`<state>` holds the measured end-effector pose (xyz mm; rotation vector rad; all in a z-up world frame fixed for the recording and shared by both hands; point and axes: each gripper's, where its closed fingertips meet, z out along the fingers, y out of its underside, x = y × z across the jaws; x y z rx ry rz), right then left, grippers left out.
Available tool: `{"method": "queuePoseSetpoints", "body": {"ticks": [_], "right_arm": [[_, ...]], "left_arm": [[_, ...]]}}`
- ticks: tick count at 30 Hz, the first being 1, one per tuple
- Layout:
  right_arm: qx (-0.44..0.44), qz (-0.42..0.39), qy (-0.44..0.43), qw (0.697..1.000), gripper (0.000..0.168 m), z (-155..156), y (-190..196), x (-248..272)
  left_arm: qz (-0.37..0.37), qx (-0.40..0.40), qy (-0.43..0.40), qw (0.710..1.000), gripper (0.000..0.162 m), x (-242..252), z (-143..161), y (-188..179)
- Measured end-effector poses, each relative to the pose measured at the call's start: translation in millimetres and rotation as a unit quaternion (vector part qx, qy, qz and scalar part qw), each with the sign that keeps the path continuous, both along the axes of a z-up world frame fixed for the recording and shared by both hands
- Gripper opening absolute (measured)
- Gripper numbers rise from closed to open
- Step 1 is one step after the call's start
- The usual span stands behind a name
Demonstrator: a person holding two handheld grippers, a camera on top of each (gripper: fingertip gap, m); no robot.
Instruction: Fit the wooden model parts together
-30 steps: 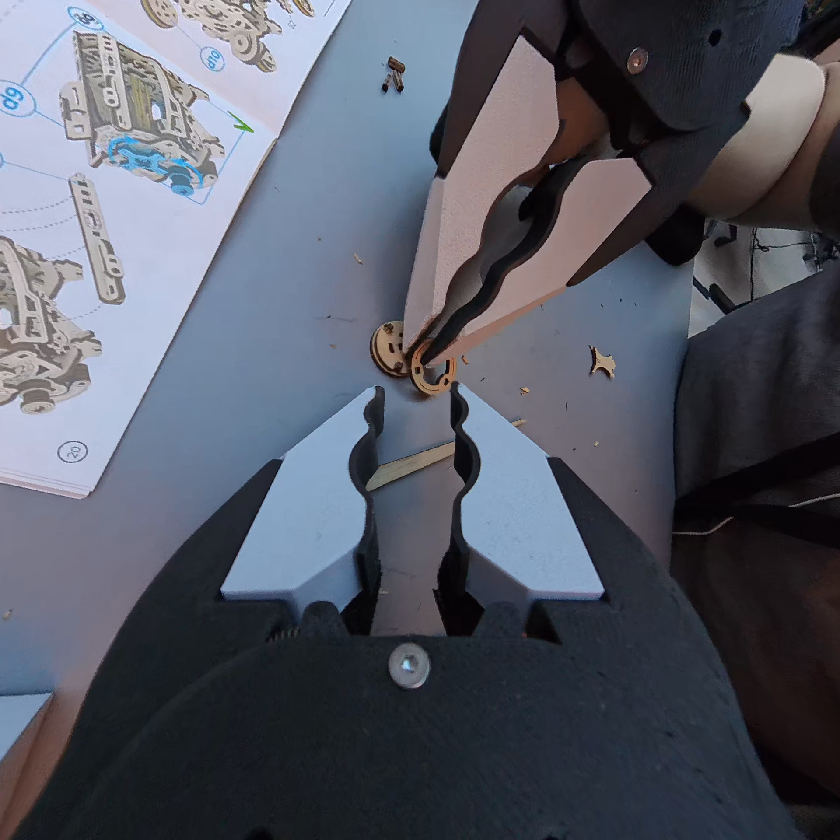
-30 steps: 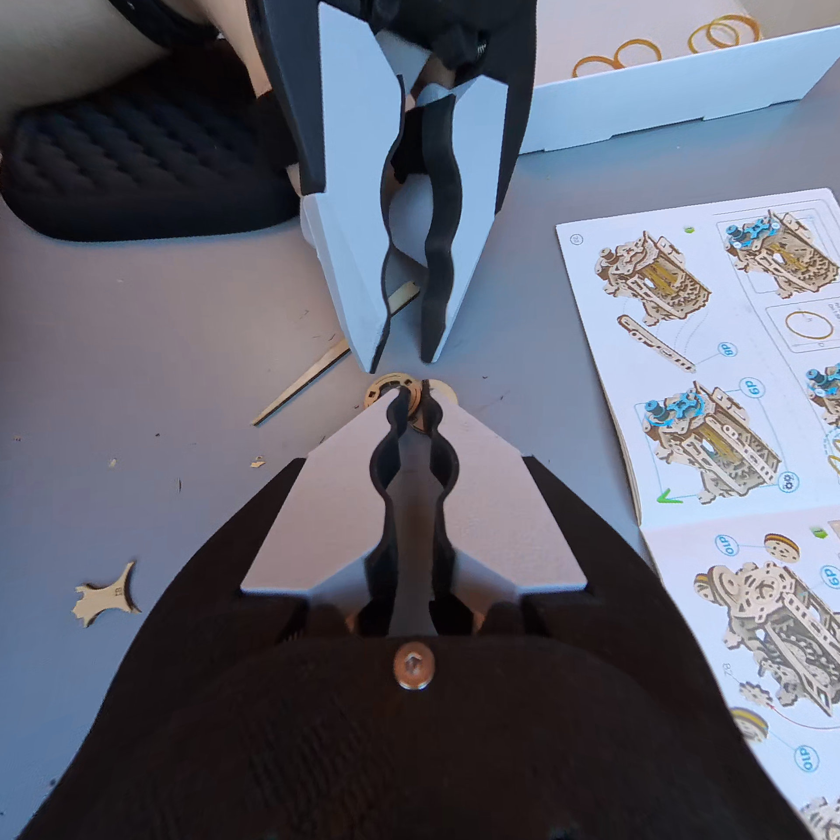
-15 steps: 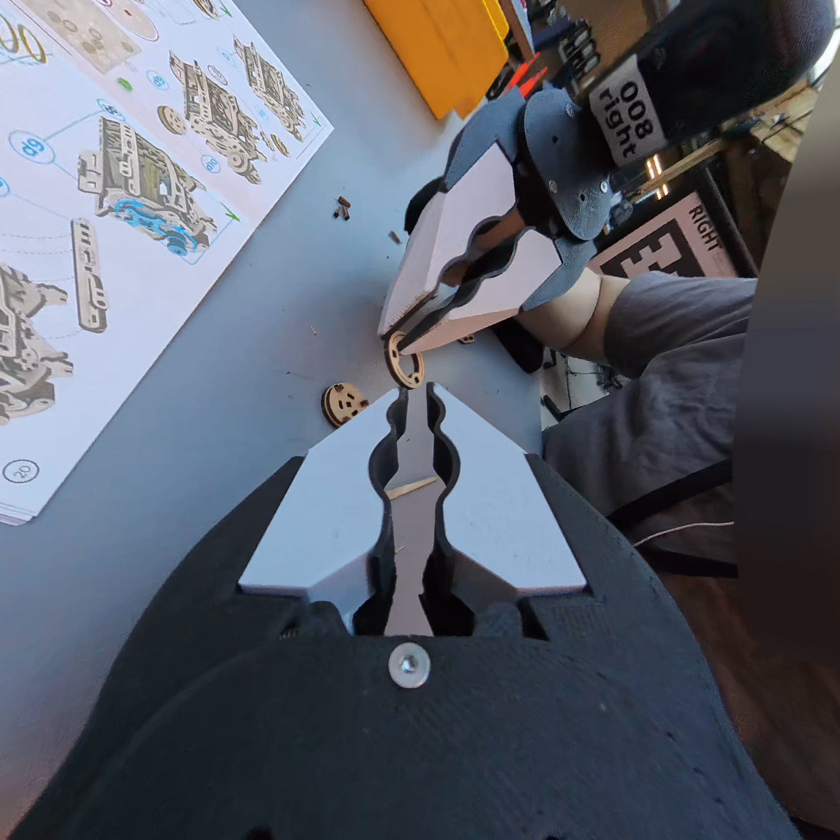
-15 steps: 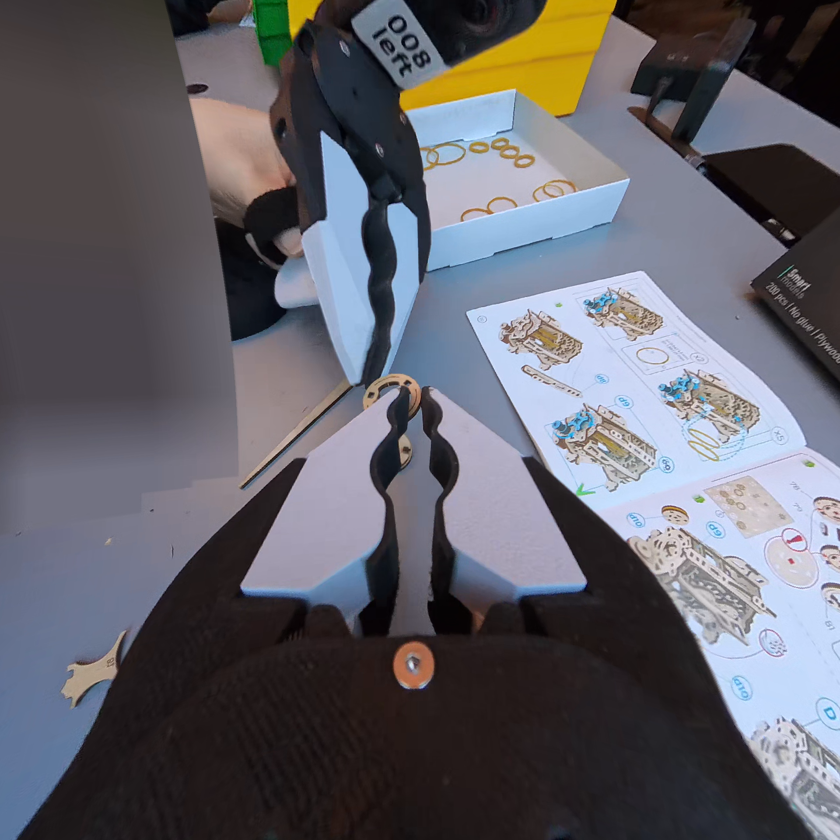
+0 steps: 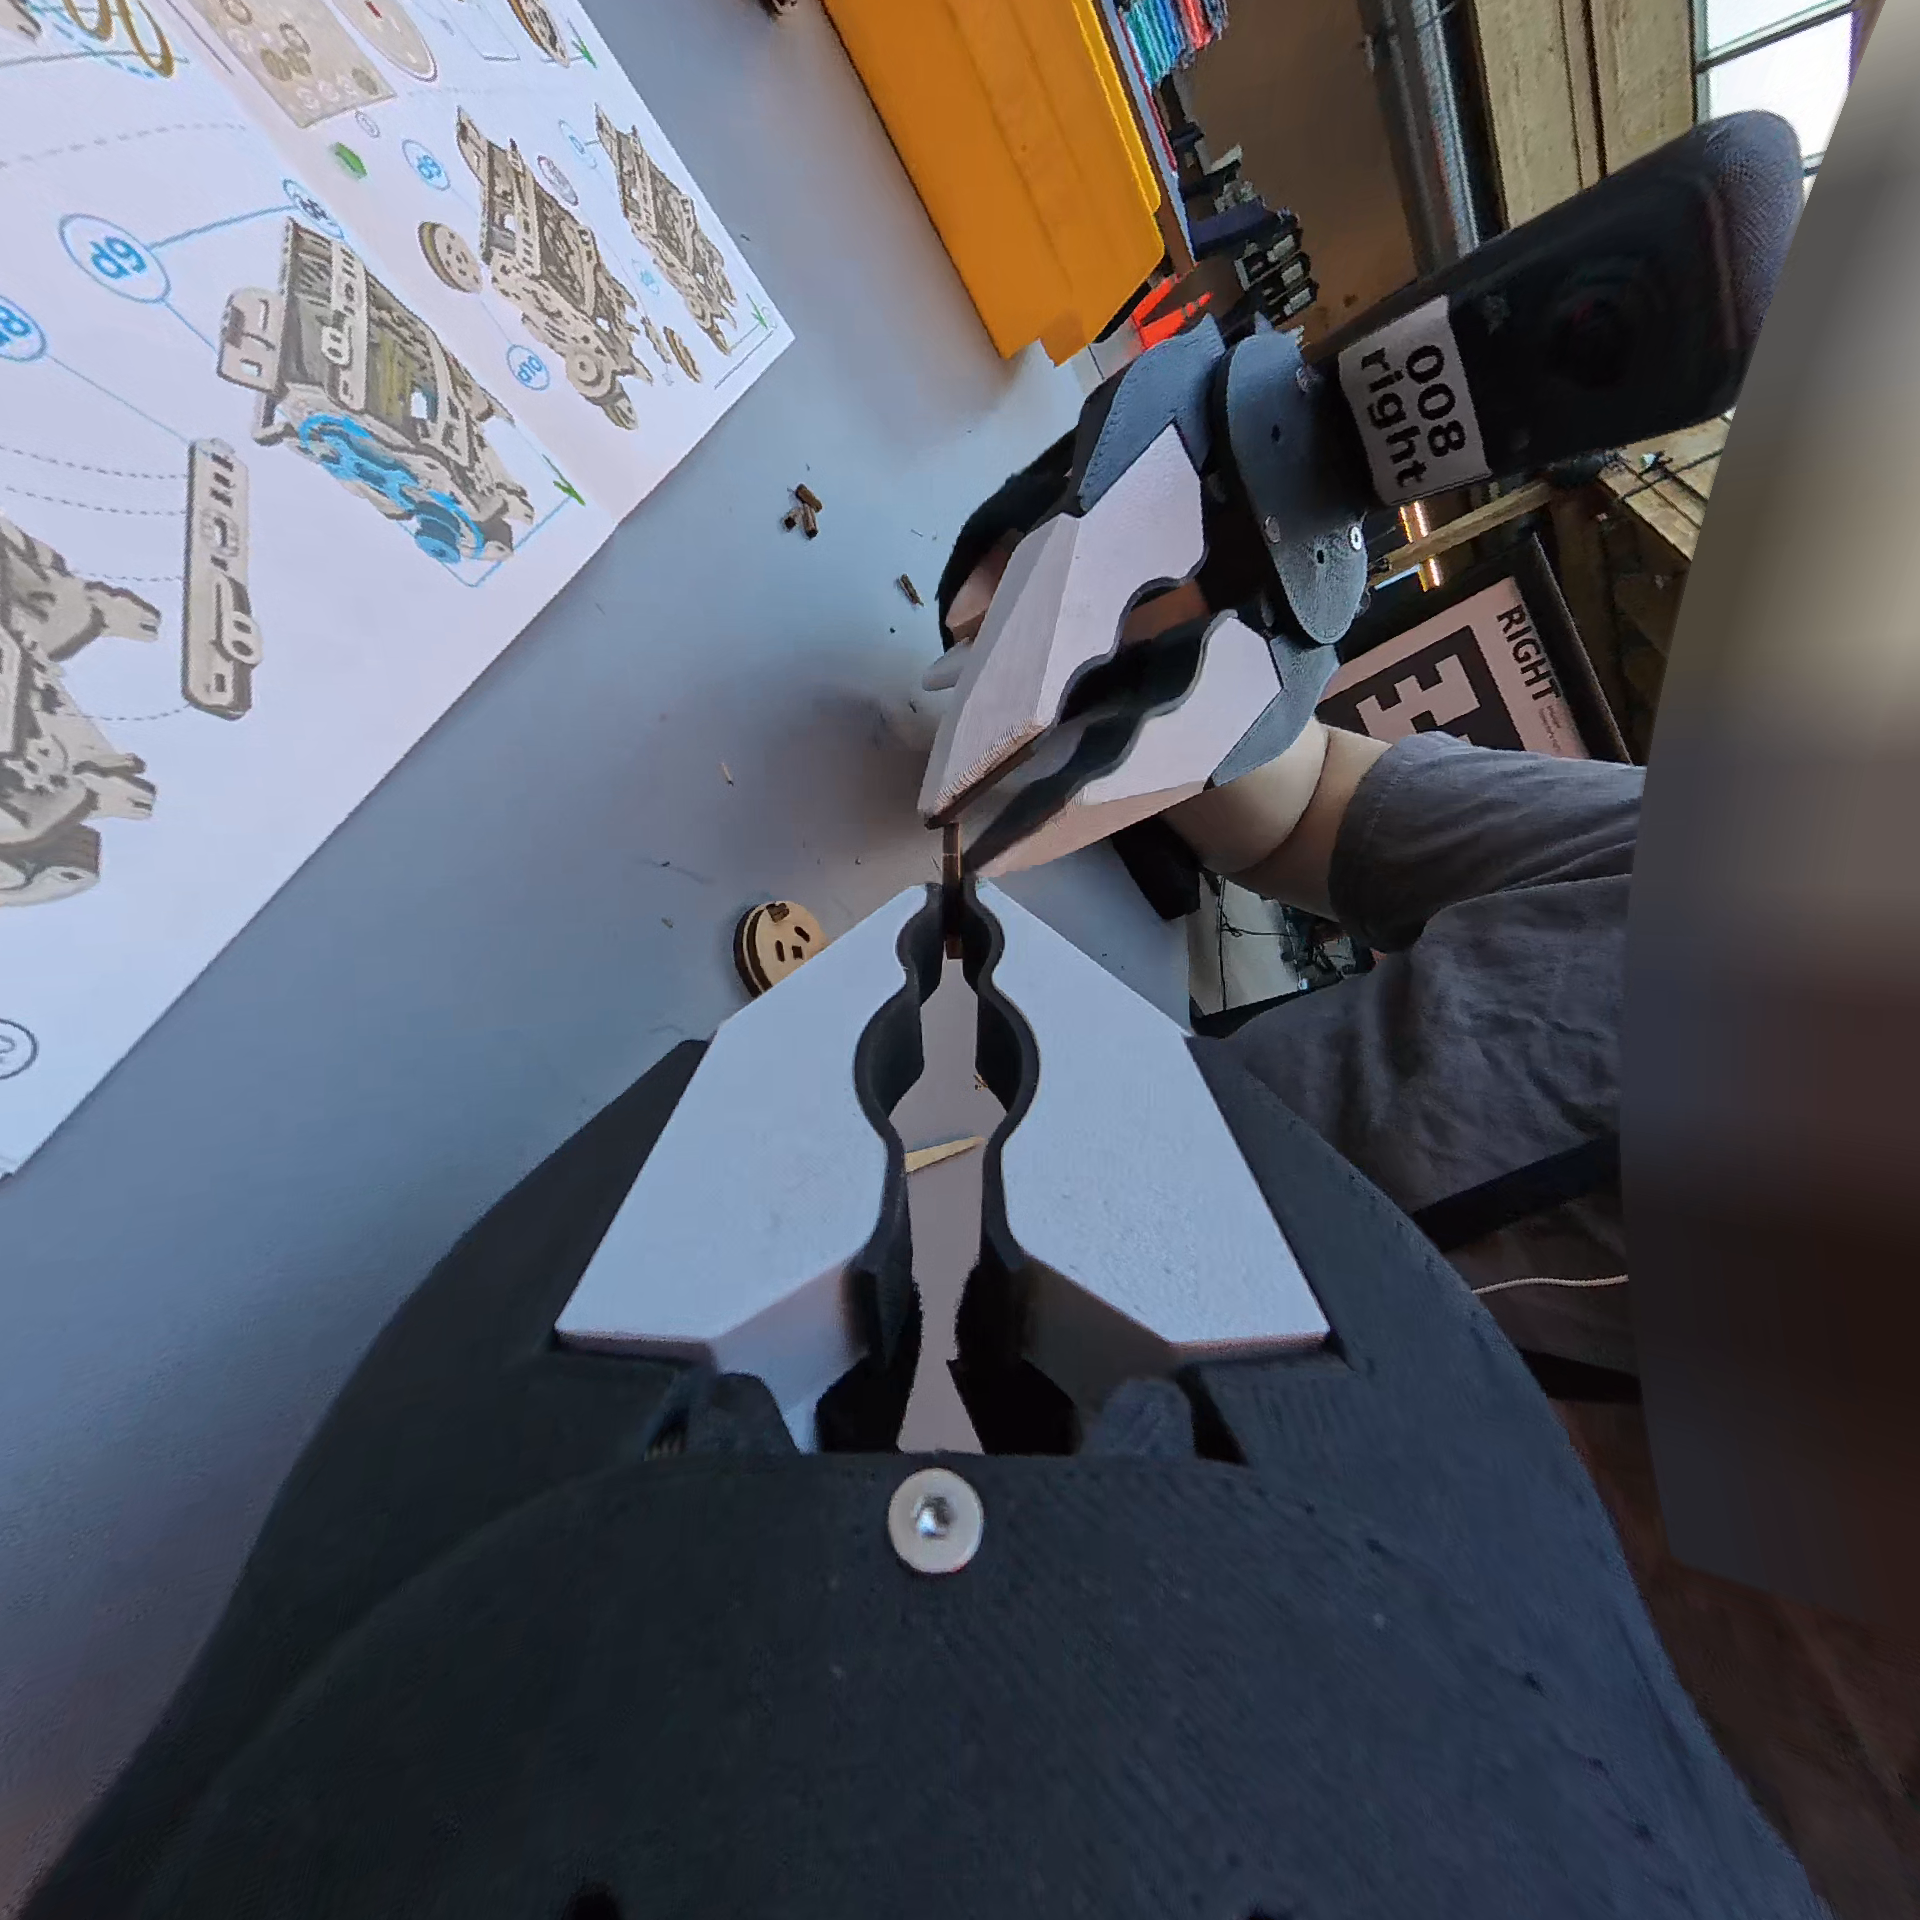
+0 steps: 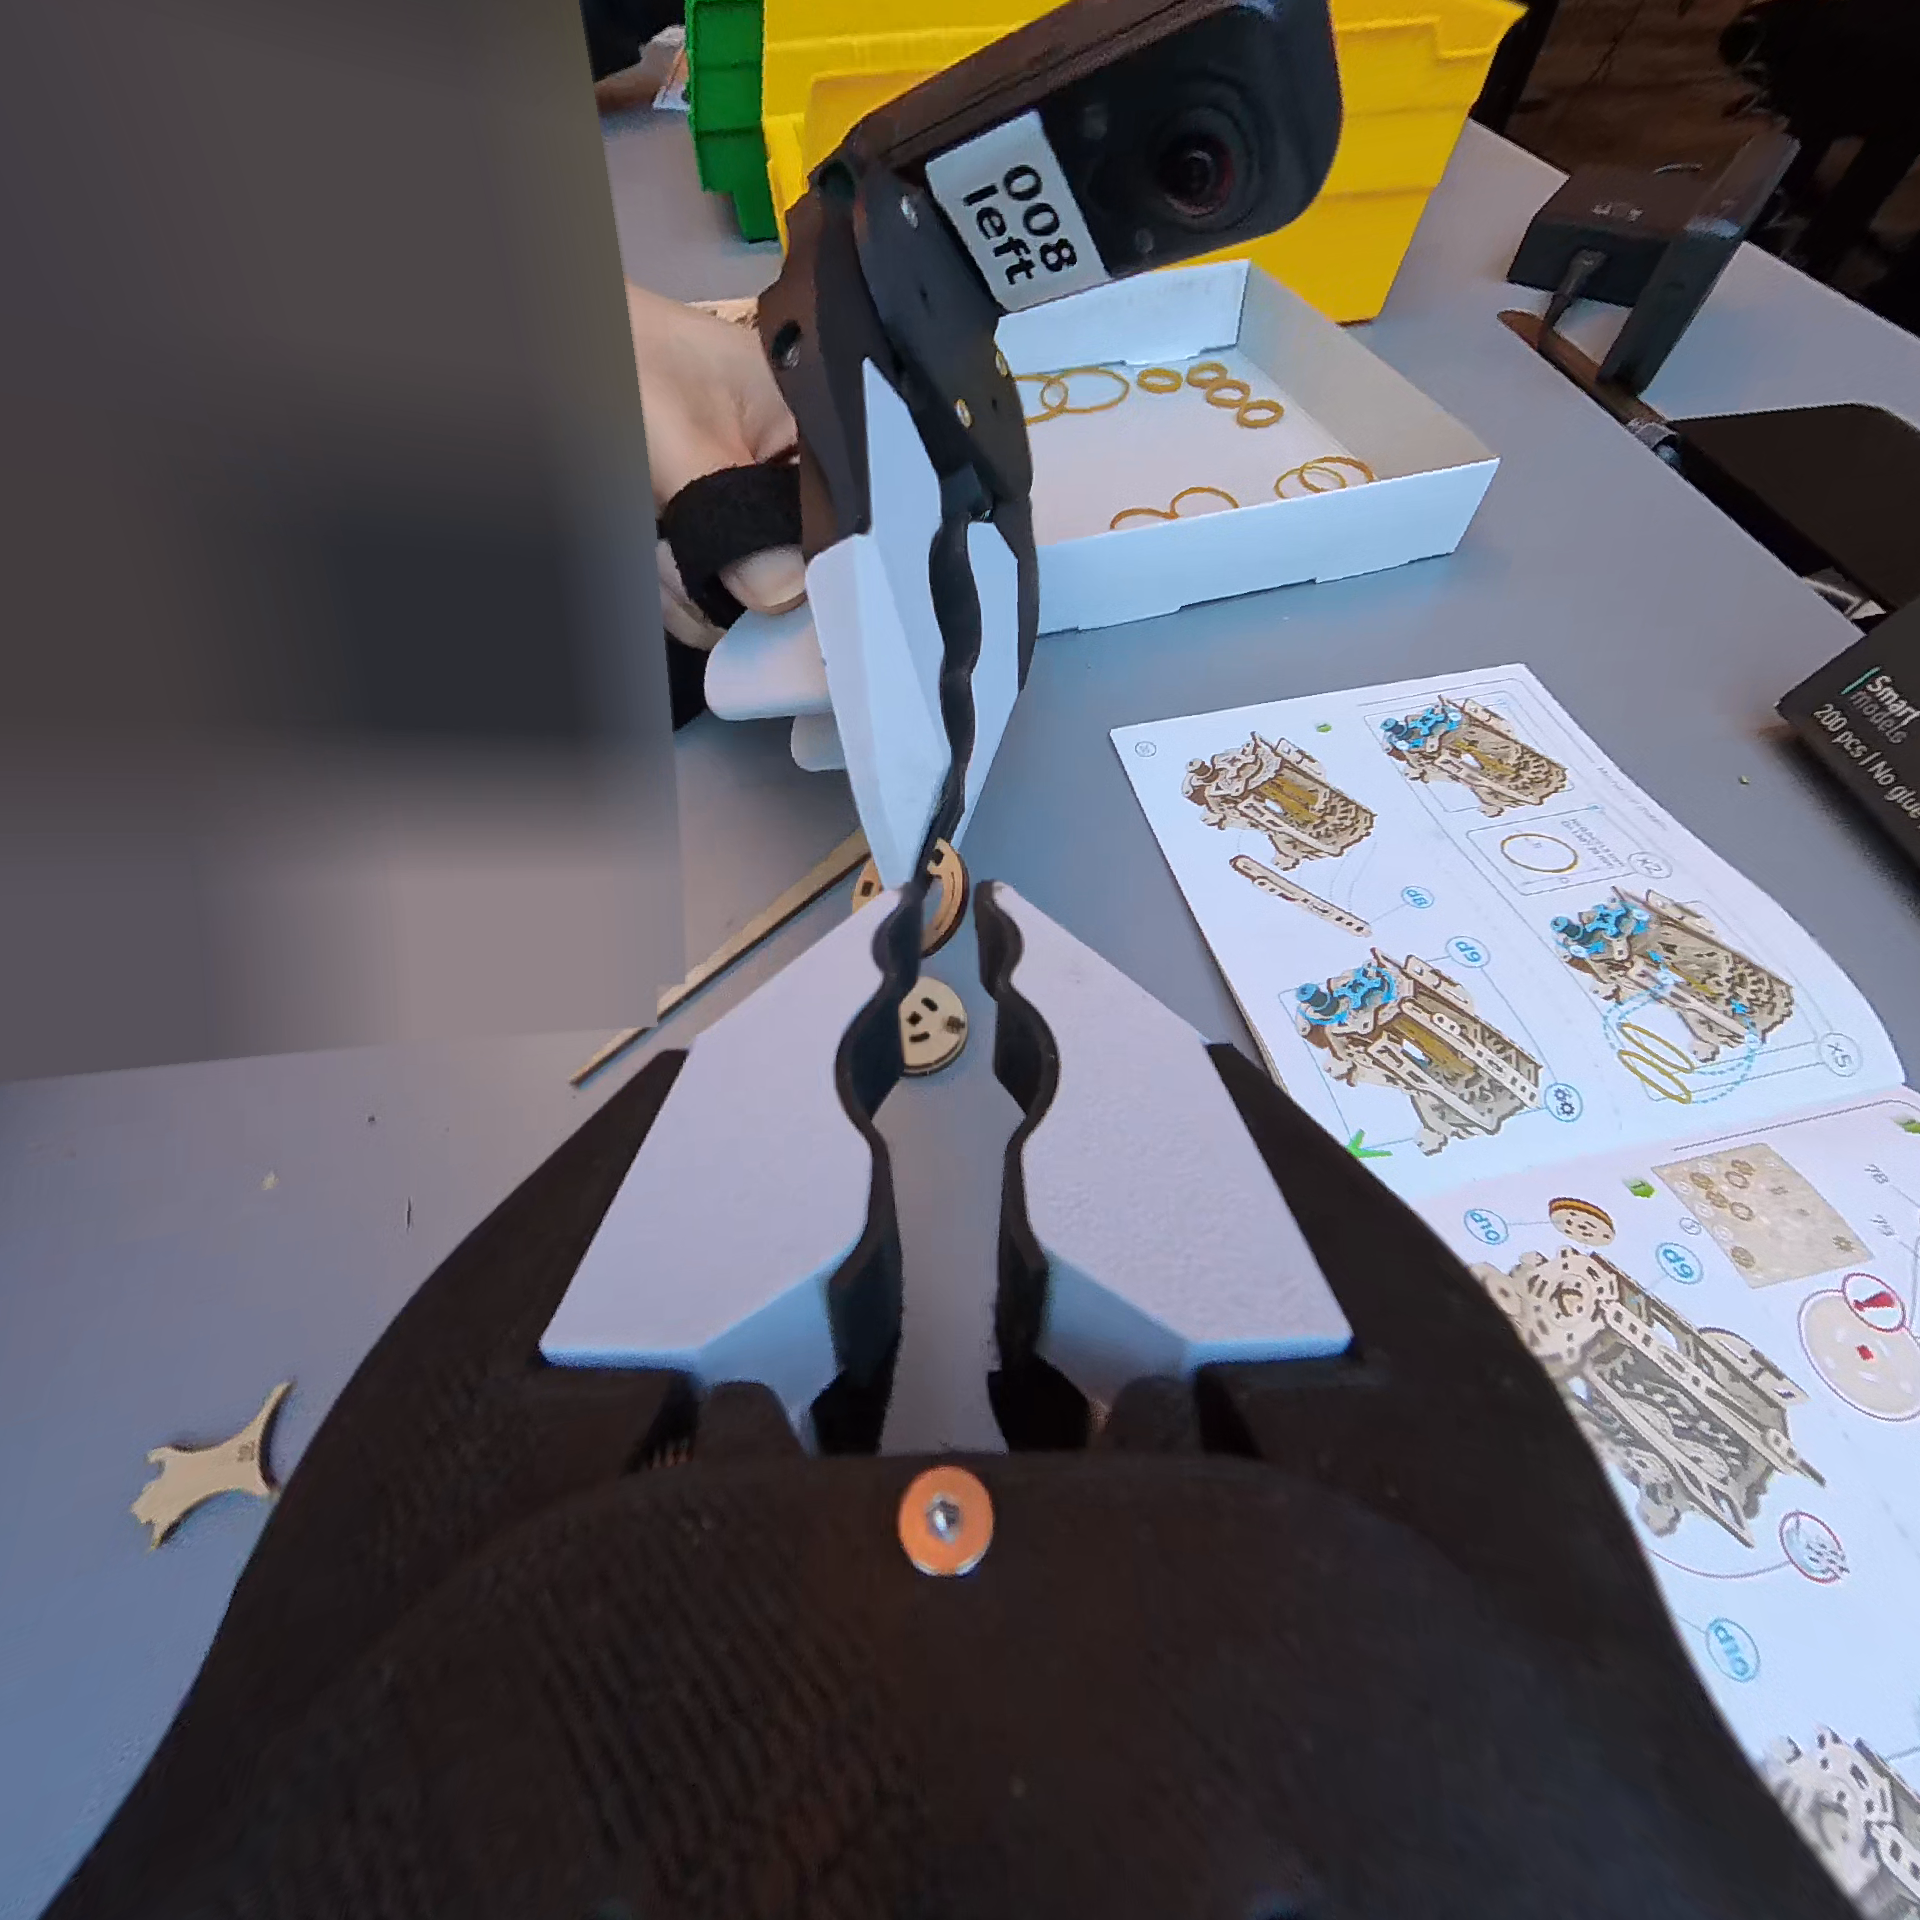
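A thin wooden ring (image 5: 951, 862) is held off the table, edge-on in the left wrist view, and shows partly face-on in the right wrist view (image 6: 948, 912). My left gripper (image 5: 951, 902) is shut on it and comes down from above in the right wrist view (image 6: 925, 871). My right gripper (image 6: 945, 899) stands around the same ring with its jaws slightly apart; there is a gap between the ring and one finger. It reaches in from the upper right in the left wrist view (image 5: 961, 831). A wooden disc with holes (image 5: 774, 940) lies on the table below (image 6: 930, 1023).
An open instruction booklet (image 5: 312, 468) (image 6: 1507, 935) lies beside the work spot. A thin wooden stick (image 6: 727, 956), a star-shaped offcut (image 6: 208, 1465), a white tray (image 6: 1299, 561) with rubber bands, yellow bins (image 6: 1403, 156) and a black box (image 6: 1860, 727) are on the grey table. Only a small space, under 4 cm, lies between the two pairs of fingers. The star-shaped offcut (image 6: 208, 1465) is about equally far from each gripper, around 15 cm.
Both grippers rose off the table with the ring. My left gripper closed onto the ring. My right gripper's jaws opened slightly. The holed disc stayed on the table.
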<state>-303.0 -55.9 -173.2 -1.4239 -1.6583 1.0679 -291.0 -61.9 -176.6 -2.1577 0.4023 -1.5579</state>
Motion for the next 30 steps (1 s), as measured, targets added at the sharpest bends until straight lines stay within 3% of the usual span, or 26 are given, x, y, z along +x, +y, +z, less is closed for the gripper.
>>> {"method": "queuePoseSetpoints", "body": {"ticks": [2,5,8,13,16,21,30], "right_arm": [[0.018,0.012,-0.024,0.999,0.031,-10.9,1.8,4.2],[0.039,0.029,-0.078,0.996,0.043,-33.7,4.8,12.1],[0.045,0.046,-0.131,0.989,0.04,-54.2,-3.9,9.7],[0.028,0.05,-0.134,0.989,0.024,-52.7,-8.0,2.1],[0.049,0.032,-0.093,0.994,0.024,-38.6,-2.8,0.9],[0.092,0.015,-0.028,0.995,0.024,-5.6,-3.2,0.5],[0.112,0.015,-0.017,0.993,0.024,-2.7,-5.3,1.2]], "left_arm": [[0.01,-0.008,0.009,1.0,0.0,-2.6,-4.3,2.4],[0.054,-0.011,0.026,0.998,0.0,-18.4,-7.0,12.6],[0.076,-0.006,0.017,0.997,0.0,-29.7,-1.5,18.3],[0.075,-0.034,-0.031,0.996,0.0,-24.6,4.0,16.4],[0.064,-0.051,-0.064,0.995,0.0,-16.1,8.8,12.7],[0.062,-0.016,-0.041,0.997,0.0,-7.9,12.1,11.7],[0.037,-0.034,-0.04,0.998,0.001,-0.4,9.8,2.9]]}}
